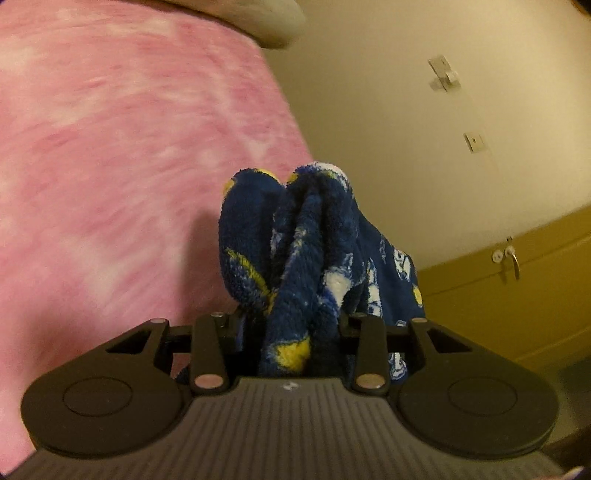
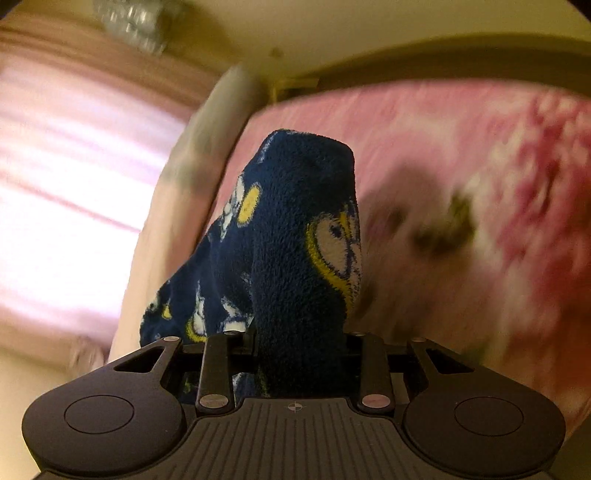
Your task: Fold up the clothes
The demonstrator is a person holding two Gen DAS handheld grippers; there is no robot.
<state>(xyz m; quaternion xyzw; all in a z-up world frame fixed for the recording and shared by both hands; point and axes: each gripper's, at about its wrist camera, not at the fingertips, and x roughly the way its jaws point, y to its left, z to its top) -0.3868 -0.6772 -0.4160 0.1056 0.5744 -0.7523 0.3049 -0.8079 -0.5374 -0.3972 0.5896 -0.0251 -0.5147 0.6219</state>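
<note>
A dark blue fleece garment (image 1: 310, 236) with yellow and white cartoon prints bunches up out of my left gripper (image 1: 291, 321), which is shut on it. The fingers are buried in the folds, and part of the cloth hangs off to the right. In the right wrist view another wad of the same blue fleece garment (image 2: 303, 229) stands up between the jaws of my right gripper (image 2: 301, 332). That gripper is shut on it too, its fingertips hidden, and more cloth trails down to the left. Both wads are held above a pink bedspread (image 1: 122, 158).
The pink patterned bedspread (image 2: 461, 155) fills the background, blurred by motion. A pale pillow (image 1: 266, 26) lies at the bed's far end. A cream wall (image 1: 424, 147) and a mustard cabinet with a handle (image 1: 511, 258) are at right. A bright curtained window (image 2: 74, 206) is left.
</note>
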